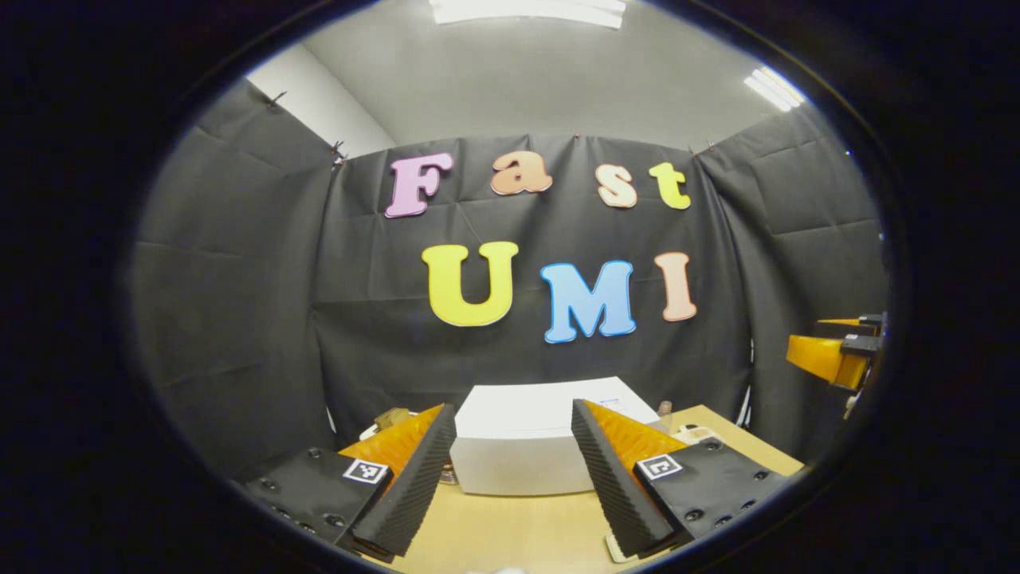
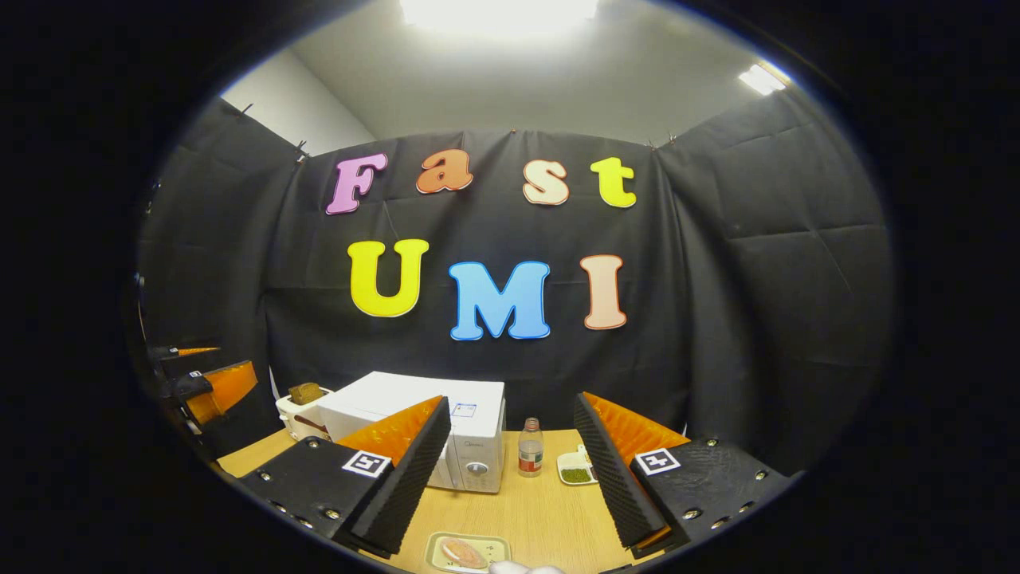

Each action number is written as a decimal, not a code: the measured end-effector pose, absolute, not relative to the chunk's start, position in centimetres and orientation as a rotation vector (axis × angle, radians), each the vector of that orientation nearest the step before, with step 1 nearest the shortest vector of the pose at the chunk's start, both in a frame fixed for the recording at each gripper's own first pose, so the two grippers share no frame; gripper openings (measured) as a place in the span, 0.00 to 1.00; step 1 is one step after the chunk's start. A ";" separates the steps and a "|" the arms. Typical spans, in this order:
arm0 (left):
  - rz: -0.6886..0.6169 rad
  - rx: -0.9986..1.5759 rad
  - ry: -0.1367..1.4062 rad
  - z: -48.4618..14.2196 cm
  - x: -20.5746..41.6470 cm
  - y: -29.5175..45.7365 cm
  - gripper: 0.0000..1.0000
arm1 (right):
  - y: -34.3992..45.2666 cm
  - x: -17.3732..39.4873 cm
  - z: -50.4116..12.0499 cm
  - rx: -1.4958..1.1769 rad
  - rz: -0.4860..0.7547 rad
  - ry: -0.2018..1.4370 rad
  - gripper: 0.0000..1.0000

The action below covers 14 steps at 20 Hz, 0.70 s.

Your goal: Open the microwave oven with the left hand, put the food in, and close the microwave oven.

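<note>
- Progress: nil so far, judging by the layout.
- Microwave oven (image 2: 446,434) on counter (image 2: 542,510), door shut in right gripper view; seen as a white box between the fingers in left gripper view (image 1: 526,446).
- Food (image 2: 464,552) on a small tray (image 2: 437,558) at near counter edge, well apart from the oven, not picked up.
- Left hand-held gripper (image 1: 514,470): fingers spread, nothing between them, aimed at oven, not touching it.
- Right hand-held gripper (image 2: 510,470): fingers spread, holding nothing, above tray area.
- Bottle (image 2: 531,449) and small dish (image 2: 575,469) just right of oven; toaster with bread (image 2: 303,410) to its left.
- Left to do: open door, grab food, load it, close door.
</note>
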<state>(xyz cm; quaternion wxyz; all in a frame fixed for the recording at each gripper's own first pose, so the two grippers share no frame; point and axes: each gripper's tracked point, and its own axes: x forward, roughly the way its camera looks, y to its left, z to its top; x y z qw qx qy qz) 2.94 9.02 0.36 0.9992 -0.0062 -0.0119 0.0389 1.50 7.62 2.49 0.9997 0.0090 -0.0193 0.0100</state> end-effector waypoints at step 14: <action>-0.053 -0.004 0.060 -18.2 16.3 -4.0 0.97 | 3.4 3.3 4.7 0.062 -0.020 0.008 0.95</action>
